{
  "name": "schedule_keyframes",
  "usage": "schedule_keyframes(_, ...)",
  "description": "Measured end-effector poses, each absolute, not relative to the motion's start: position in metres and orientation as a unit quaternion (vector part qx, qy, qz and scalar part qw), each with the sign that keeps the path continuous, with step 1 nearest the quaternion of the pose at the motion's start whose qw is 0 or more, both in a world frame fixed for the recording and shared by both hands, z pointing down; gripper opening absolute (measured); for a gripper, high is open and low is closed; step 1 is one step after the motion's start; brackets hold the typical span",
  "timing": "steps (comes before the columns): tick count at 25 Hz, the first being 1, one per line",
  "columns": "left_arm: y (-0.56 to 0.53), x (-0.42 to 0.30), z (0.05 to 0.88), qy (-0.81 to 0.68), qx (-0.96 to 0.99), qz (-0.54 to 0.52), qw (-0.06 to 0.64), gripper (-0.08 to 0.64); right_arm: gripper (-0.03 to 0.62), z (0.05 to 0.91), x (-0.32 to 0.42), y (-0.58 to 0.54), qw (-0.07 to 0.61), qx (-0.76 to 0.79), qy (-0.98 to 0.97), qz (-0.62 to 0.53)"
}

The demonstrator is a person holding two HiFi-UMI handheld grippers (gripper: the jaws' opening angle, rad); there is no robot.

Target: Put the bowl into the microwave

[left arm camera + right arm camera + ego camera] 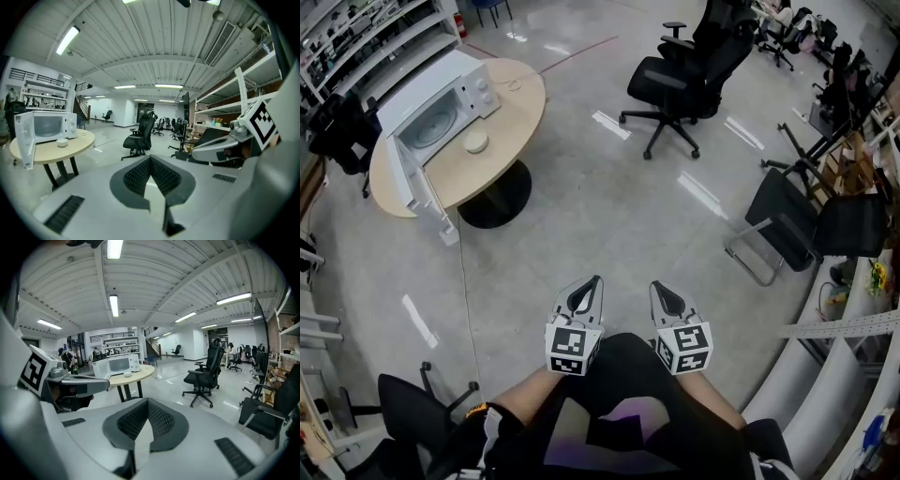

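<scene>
Head view: one bowl (475, 142) beside one open microwave (441, 112) on the counter (508, 131); left tongs (594, 283) and right tongs (657, 288) both pinched together, empty.

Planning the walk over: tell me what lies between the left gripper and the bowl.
Head view: only bare floor separates the left gripper from the table carrying the bowl.

The tabletop (511, 103) is at eleven o'clock. On it, the bowl (475, 142) lies just before the microwave (441, 108).
</scene>
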State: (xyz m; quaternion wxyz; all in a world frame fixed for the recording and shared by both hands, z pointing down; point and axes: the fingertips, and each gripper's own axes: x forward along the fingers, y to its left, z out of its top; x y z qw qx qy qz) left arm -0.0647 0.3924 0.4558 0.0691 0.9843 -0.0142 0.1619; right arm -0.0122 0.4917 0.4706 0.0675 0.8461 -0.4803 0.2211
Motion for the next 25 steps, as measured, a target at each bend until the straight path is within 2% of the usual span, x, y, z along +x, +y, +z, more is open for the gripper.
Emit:
schedule_keyframes(15, 0.308, -0.092, 0.454, -0.091, 0.981, 0.142, 0.096, 0.048, 0.015, 0.467, -0.028, 0.4, 0.096, 0.806, -0.543, 0.214)
schedule_keyframes(25, 0.248, -0.079, 0.46, -0.176, 0.967, 0.151, 0.103, 0.048, 0.015, 0.475, 0.005, 0.324, 0.096, 0.758, -0.61, 0.211)
